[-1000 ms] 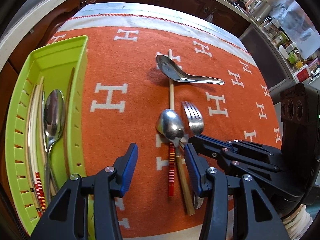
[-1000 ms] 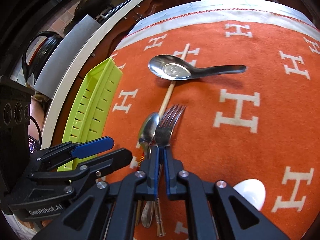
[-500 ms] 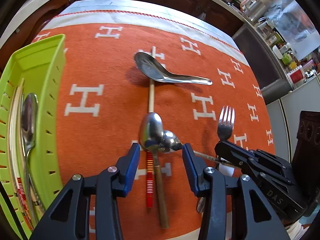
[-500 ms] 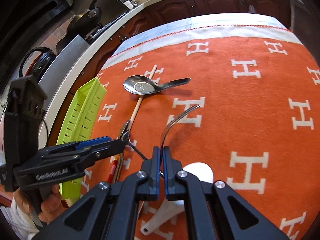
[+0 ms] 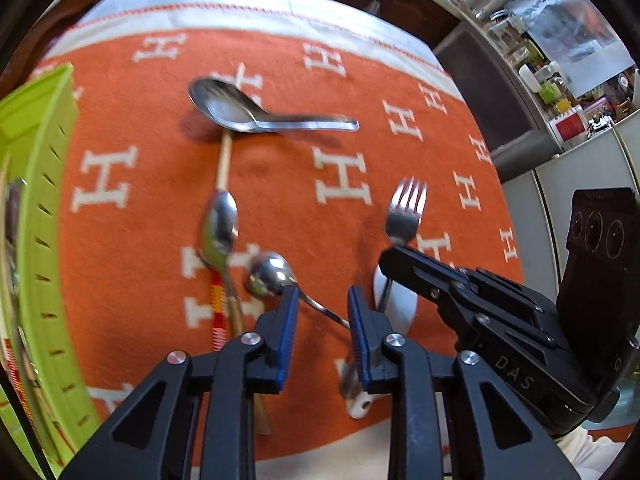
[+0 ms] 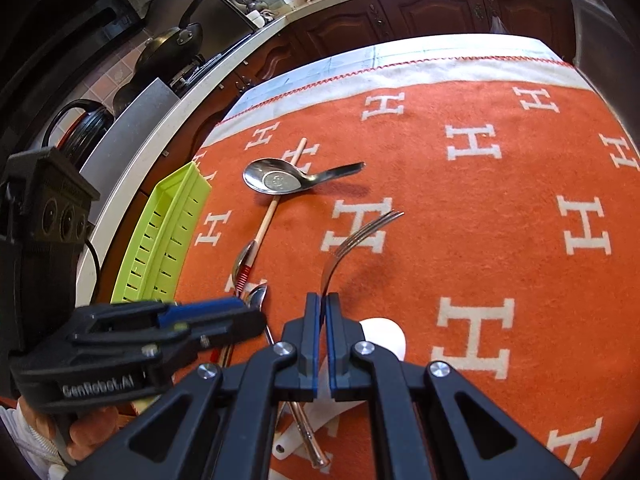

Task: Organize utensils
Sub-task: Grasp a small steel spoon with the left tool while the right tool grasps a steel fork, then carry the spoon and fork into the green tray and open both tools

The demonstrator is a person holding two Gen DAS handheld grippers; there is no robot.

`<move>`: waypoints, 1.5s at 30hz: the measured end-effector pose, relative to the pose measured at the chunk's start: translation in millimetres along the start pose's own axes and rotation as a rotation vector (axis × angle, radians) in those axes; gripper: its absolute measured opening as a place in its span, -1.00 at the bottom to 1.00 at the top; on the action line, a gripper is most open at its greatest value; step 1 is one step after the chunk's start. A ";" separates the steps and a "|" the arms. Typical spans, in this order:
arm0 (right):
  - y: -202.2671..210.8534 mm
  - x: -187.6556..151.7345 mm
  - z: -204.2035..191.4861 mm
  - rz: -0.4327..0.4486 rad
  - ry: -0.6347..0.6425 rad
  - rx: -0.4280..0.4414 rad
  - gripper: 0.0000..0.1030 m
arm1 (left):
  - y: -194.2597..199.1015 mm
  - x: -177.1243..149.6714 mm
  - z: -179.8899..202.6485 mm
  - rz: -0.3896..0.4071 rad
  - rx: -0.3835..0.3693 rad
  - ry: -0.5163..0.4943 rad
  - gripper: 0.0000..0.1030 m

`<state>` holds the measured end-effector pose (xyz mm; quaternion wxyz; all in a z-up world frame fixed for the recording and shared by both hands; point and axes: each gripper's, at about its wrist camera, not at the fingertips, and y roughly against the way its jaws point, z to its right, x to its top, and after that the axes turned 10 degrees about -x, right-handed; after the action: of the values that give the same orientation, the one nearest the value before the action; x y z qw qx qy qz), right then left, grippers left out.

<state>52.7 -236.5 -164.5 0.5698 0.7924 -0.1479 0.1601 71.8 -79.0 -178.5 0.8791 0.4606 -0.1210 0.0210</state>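
My right gripper [image 6: 323, 300] is shut on a steel fork [image 6: 352, 240] and holds it above the orange cloth; the fork also shows in the left wrist view [image 5: 404, 210]. My left gripper [image 5: 322, 300] is open, its fingers astride the handle of a small steel spoon [image 5: 270, 272] on the cloth. A wooden-handled spoon [image 5: 220, 228], a striped chopstick [image 5: 218, 312] and a large steel soup spoon [image 5: 240, 110] lie further left and back. The green utensil tray [image 5: 44, 216] stands at the left.
A white ceramic spoon [image 6: 384, 338] lies on the cloth under the right gripper. The orange cloth [image 6: 500, 248] covers the table. Kitchen cabinets and a counter with pans stand behind the table's far edge.
The left gripper has shifted right and lower, its fingers narrowing around the small spoon's handle. The right gripper has kept the lifted fork and moved slightly right.
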 end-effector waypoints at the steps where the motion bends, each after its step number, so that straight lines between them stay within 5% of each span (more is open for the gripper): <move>1: -0.3 -0.6 1.7 -0.003 -0.006 0.001 -0.94 | -3.1 0.1 -0.3 -0.015 -0.013 0.013 -0.64; 11: -3.5 -8.1 13.4 -0.020 -0.055 0.028 -0.94 | -19.6 0.2 -13.6 -0.060 -0.062 0.145 -0.65; 28: -9.5 -15.0 13.0 -0.055 -0.103 0.061 -0.94 | -33.4 1.9 -6.8 0.051 -0.146 0.092 -0.99; 39: 10.5 -14.1 -5.6 -0.018 -0.040 0.090 -0.95 | 13.0 -4.4 -4.5 0.138 -0.149 0.017 -1.00; 45: 29.7 -2.5 -33.6 0.026 0.052 0.110 -0.95 | 71.2 -9.5 -4.6 0.243 -0.121 -0.027 -1.00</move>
<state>35.2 -213.5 -130.0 0.5267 0.8161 -0.1345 0.1959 52.9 -33.6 -125.9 0.8946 0.3887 -0.1886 0.1139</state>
